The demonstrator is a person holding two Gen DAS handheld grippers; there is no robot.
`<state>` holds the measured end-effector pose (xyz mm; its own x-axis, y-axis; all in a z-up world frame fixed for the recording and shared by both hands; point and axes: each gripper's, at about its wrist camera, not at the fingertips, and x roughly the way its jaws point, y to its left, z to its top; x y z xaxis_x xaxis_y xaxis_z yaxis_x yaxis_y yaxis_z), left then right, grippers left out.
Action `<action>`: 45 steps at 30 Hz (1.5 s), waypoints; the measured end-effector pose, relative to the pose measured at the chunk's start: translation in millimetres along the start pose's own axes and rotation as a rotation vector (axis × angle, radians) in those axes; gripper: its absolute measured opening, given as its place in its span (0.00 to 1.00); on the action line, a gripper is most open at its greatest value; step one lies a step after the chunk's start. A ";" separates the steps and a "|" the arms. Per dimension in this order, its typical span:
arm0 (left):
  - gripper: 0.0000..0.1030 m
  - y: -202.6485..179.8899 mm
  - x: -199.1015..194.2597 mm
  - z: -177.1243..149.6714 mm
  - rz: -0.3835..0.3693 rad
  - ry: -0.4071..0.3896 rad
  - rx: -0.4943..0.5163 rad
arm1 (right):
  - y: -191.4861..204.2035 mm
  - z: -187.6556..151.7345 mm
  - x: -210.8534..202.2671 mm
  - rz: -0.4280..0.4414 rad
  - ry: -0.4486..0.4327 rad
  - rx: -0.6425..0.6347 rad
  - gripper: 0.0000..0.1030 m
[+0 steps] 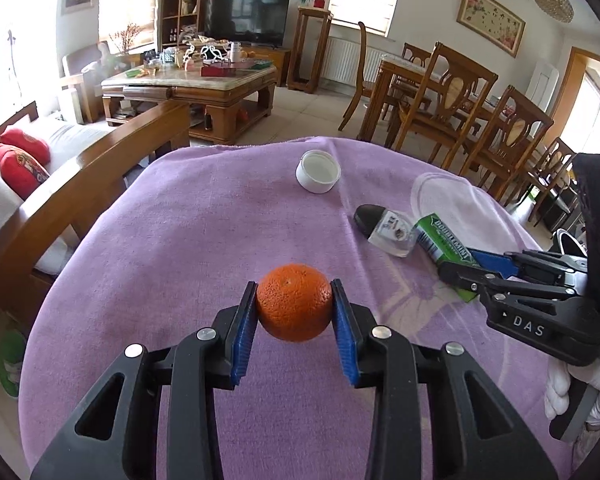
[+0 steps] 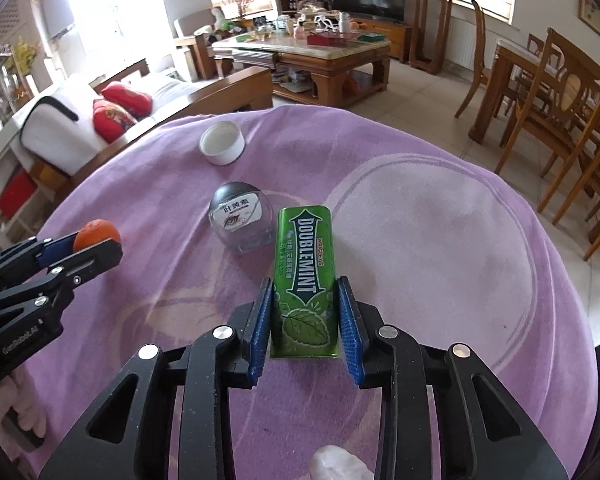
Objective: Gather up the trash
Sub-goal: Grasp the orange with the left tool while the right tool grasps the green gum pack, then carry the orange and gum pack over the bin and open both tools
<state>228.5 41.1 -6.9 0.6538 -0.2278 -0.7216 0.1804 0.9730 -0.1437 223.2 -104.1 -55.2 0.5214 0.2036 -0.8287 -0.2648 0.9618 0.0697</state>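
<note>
Black linkage arms fill the bottom of both views. Between the blue pads of the left hand-held gripper [image 1: 294,310] sits a round orange mandarin [image 1: 295,307], both pads pressed against its sides, so this hand-held gripper is clenched on the fruit above the purple cloth-covered worktop [image 1: 204,224].

Ahead and to the right of the left hand-held gripper lies a small clear bottle with a black cap [image 1: 384,229], and farther ahead stands a white plastic lid [image 1: 318,171], open side up.

The right hand-held gripper [image 2: 305,314] has its blue pads on either side of a flat green tin [image 2: 303,284] printed "DOUBLEMINT" and "WRIGLEY'S" with a mint leaf; the pads sit at its edges, though whether they press tight I cannot tell. The tin lies flat on the worktop.

Only the right wrist view shows the bottle's label, with Chinese characters reading "叶黄素" and an eye picture. It also shows "GenRobotAI" on the left tool's body. The left wrist view shows "DAS" on the right tool's body and a white-gloved hand [image 1: 580,392] gripping its handle.
</note>
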 end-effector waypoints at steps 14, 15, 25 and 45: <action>0.34 -106.2 -85.2 -11.6 -0.141 -0.189 0.100 | -80.4 -80.5 -175.4 0.181 -0.397 0.144 0.30; 0.34 -122.9 -89.9 -12.9 -0.163 -0.198 0.120 | -91.2 -89.7 -190.3 0.165 -0.430 0.149 0.30; 0.34 -266.3 -87.5 -26.5 -0.364 -0.189 0.297 | -220.1 -186.5 -289.3 -0.009 -0.598 0.281 0.31; 0.34 -420.8 0.3 -46.1 -0.504 -0.030 0.462 | -386.5 -301.6 -278.9 -0.098 -0.568 0.576 0.31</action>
<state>118.9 -366.8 22.2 0.4265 -0.6564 -0.6223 0.7591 0.6338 -0.1483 -64.6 -587.8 -18.5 0.8935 0.0265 -0.4484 0.1813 0.8920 0.4141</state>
